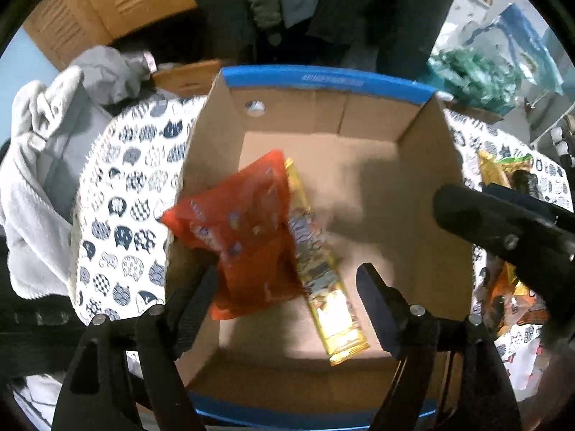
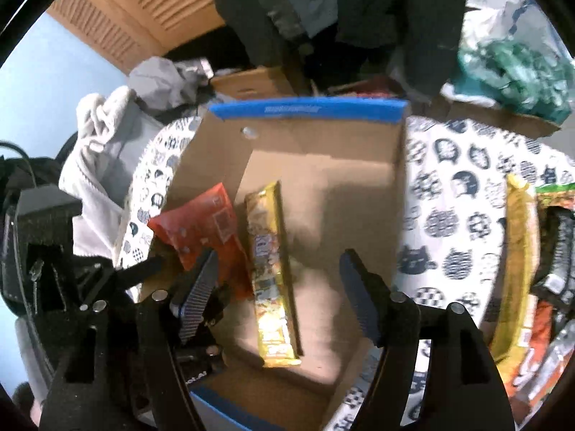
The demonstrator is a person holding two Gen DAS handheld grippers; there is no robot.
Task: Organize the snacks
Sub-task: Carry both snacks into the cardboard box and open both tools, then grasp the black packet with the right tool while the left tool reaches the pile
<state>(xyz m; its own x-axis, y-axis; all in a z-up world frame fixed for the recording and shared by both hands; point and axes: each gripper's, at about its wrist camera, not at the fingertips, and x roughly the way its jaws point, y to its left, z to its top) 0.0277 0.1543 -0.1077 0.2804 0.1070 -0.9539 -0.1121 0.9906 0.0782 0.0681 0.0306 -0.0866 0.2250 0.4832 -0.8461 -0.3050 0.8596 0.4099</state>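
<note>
Cardboard box [image 1: 424,165] is lying beneath both sets of spread, empty fingers, already containing the red pouch [image 1: 248,222] and yellow bar [image 2: 271,269], so you are advised to be steering the right gripper [image 2: 284,294] rightward toward the loose snacks [image 2: 517,251] beyond its right finger.

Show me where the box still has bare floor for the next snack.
The cardboard box has bare floor on its right half, between the long yellow packet and the right wall, and along the far wall beneath the blue rim. The left side is crowded: the red bag leans over the left wall, beside the yellow packet.
</note>
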